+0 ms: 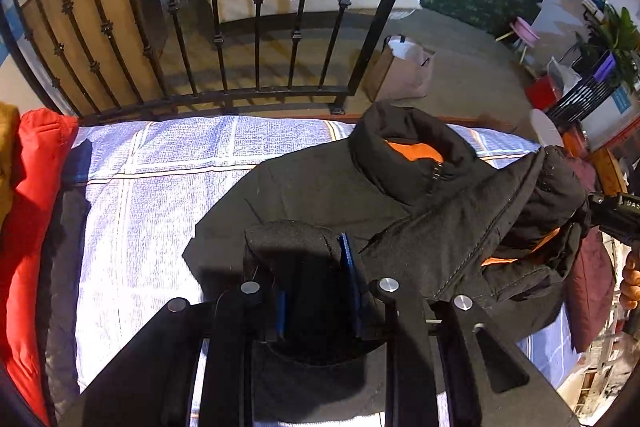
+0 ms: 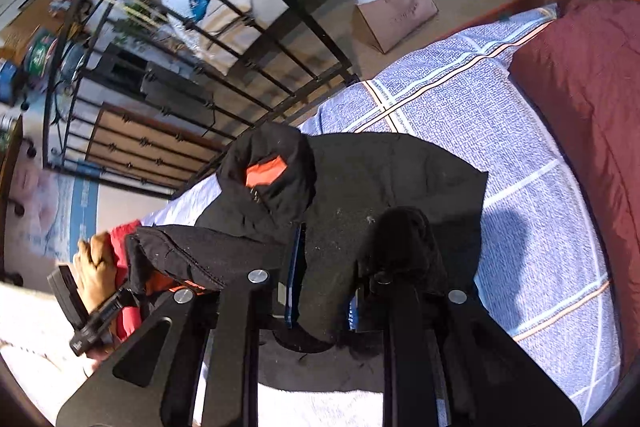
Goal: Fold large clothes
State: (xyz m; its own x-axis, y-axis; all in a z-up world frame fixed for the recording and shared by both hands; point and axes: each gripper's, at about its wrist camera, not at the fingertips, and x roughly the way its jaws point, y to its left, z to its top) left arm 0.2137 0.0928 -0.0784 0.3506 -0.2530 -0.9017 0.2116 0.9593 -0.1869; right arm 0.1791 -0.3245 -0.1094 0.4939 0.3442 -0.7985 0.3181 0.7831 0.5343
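Observation:
A black padded jacket (image 1: 320, 187) with an orange lining lies on a bed with a blue checked sheet (image 1: 160, 163); its collar stands up at the far side. My left gripper (image 1: 316, 267) is shut on a bunched fold of the jacket's black fabric. In the right wrist view the same jacket (image 2: 380, 171) lies ahead, and my right gripper (image 2: 340, 259) is shut on another bunch of its fabric, with cloth draped over the right finger (image 2: 404, 239). The right gripper's body shows at the left wrist view's right edge (image 1: 616, 215), lifting that side of the jacket.
A black iron bed rail (image 1: 256, 27) stands just beyond the bed. A red cushion (image 1: 28, 227) lies at the bed's left edge and a maroon one (image 2: 580, 99) at its right. A paper bag (image 1: 400, 71) sits on the floor past the rail.

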